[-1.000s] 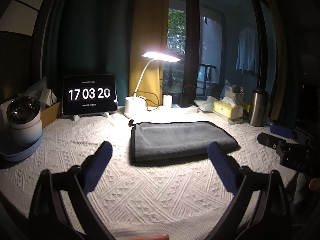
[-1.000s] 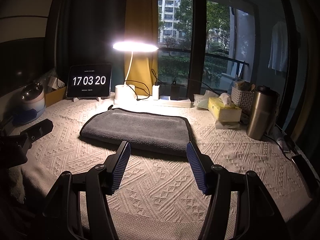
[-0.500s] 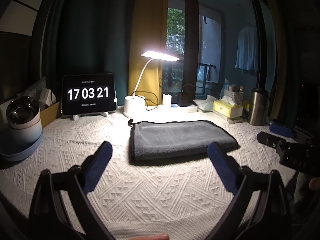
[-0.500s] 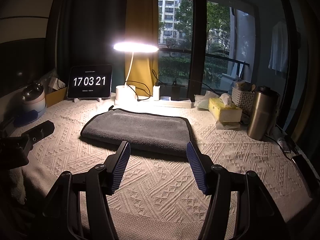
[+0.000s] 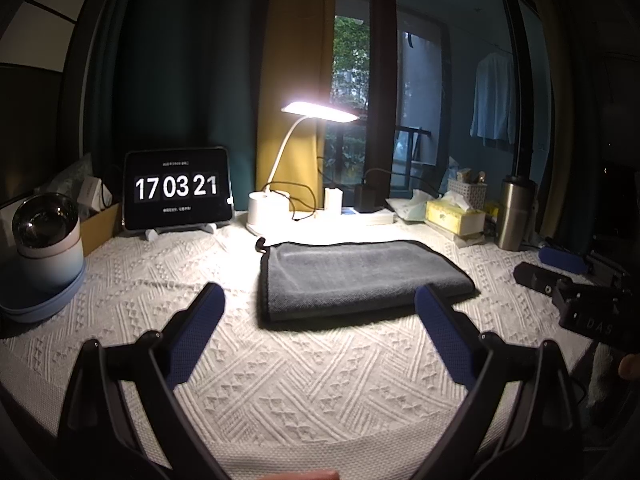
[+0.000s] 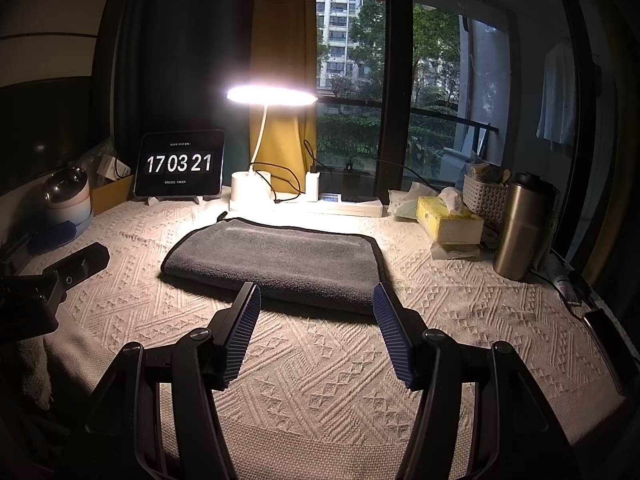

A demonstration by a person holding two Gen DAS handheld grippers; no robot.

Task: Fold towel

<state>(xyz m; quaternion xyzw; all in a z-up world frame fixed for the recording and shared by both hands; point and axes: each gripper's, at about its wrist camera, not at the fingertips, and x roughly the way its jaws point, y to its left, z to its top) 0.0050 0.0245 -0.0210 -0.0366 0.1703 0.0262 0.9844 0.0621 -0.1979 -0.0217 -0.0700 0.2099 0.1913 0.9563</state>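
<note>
A dark grey towel (image 5: pixel 356 276) lies folded in a flat rectangle on the white textured tablecloth (image 5: pixel 312 380); it also shows in the right wrist view (image 6: pixel 280 260). My left gripper (image 5: pixel 320 300) is open and empty, held back from the towel's near edge. My right gripper (image 6: pixel 316 300) is open and empty, just short of the towel's near right edge. The right gripper also shows at the right of the left wrist view (image 5: pixel 560 276). The left gripper also shows at the left of the right wrist view (image 6: pixel 68 256).
A lit desk lamp (image 5: pixel 320 112), a tablet clock (image 5: pixel 176 188), a power strip (image 6: pixel 344 204), a tissue box (image 6: pixel 448 224), a basket (image 6: pixel 484 196) and a steel tumbler (image 6: pixel 520 228) line the back. A round device (image 5: pixel 44 236) stands at the left.
The clock went from 17 03 20 to 17 03 21. Both grippers and the towel have stayed nearly still.
</note>
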